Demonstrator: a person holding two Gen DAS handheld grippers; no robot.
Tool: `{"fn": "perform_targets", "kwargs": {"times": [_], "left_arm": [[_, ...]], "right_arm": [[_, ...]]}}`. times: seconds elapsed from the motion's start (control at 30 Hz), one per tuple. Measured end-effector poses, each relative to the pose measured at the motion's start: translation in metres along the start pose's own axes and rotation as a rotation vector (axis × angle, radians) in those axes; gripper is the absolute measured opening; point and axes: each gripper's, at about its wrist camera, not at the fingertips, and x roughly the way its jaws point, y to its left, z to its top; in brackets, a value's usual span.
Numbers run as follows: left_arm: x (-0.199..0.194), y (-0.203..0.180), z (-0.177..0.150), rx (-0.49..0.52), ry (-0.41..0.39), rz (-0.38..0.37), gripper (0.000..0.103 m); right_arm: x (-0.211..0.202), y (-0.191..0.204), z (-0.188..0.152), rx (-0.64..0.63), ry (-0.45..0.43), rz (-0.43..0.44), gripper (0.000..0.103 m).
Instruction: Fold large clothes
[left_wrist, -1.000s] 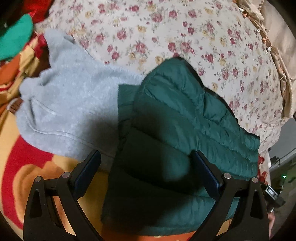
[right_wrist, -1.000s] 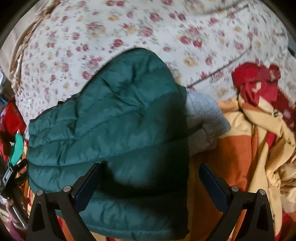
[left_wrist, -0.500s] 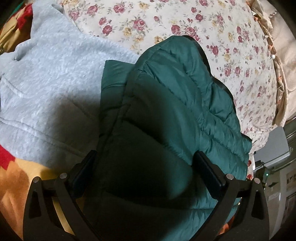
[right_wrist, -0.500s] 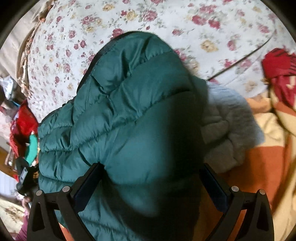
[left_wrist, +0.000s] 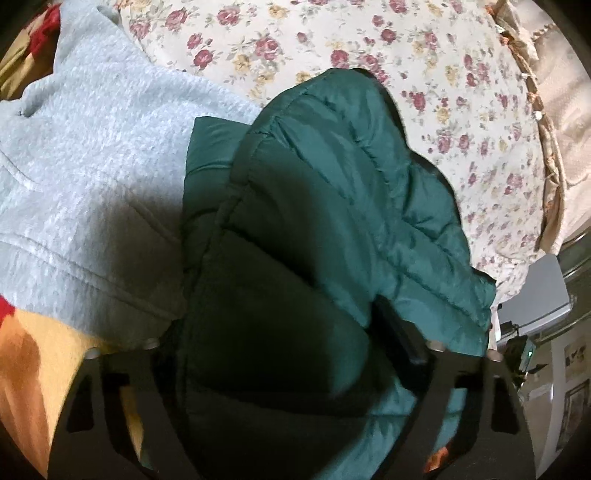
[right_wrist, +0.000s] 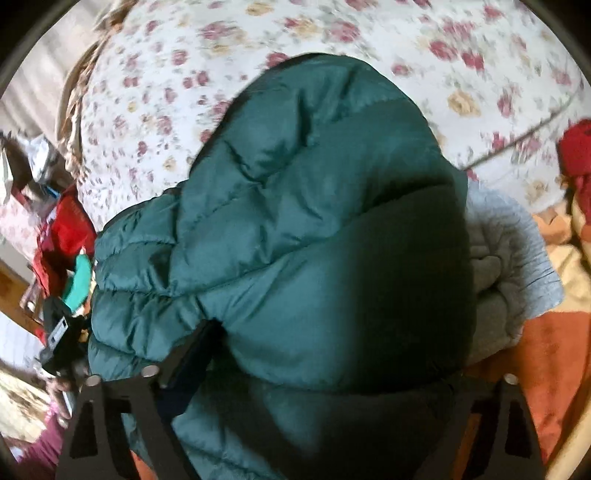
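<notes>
A dark green puffer jacket (left_wrist: 332, 184) lies bunched on a floral bedsheet (left_wrist: 369, 44), partly over a grey fleece garment (left_wrist: 92, 166). My left gripper (left_wrist: 277, 328) is closing on the jacket's near fold. Its right finger (left_wrist: 402, 332) digs into the padding, and the left finger is buried under the fabric. In the right wrist view the same jacket (right_wrist: 295, 184) fills the middle. My right gripper (right_wrist: 332, 354) is also closing on the jacket's near edge. Its left finger (right_wrist: 192, 350) presses into the quilting, and the jacket hides the right finger.
An orange and yellow blanket (left_wrist: 29, 350) lies under the fleece (right_wrist: 509, 258) and shows again at the right (right_wrist: 554, 350). A red cloth (right_wrist: 576, 155) sits at the far right. Beyond the bed's left edge are cluttered red and teal items (right_wrist: 74, 258).
Both grippers have dropped closer onto the green jacket. Their jaws have narrowed from wide open until the fingers sink into the padding, which now bulges between them.
</notes>
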Motion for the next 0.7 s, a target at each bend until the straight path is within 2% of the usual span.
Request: {"fn": "perform_targets", "kwargs": {"times": [0.07,0.1,0.17,0.27,0.57,0.7], "left_arm": [[-0.007,-0.003,-0.001,0.021,-0.008,-0.005,0.064],[-0.011,-0.005,-0.001,0.031,-0.012,-0.008,0.059],[-0.017,-0.009,-0.003,0.045,-0.017,-0.011,0.053],[-0.027,-0.016,-0.006,0.062,-0.027,-0.015,0.047],[-0.085,-0.031,-0.038,0.122,-0.007,-0.046,0.043],[-0.119,-0.036,-0.06,0.154,0.013,-0.053,0.042]], "right_arm": [[-0.008,0.007,-0.002,-0.012,-0.011,-0.005,0.067],[-0.011,0.009,-0.002,-0.015,-0.016,-0.003,0.064],[-0.02,0.011,-0.003,-0.019,-0.026,0.002,0.055],[-0.036,0.019,-0.005,-0.015,-0.049,0.022,0.047],[-0.091,0.046,-0.041,-0.031,-0.06,0.074,0.044],[-0.11,0.056,-0.066,-0.026,-0.024,0.104,0.044]]}}
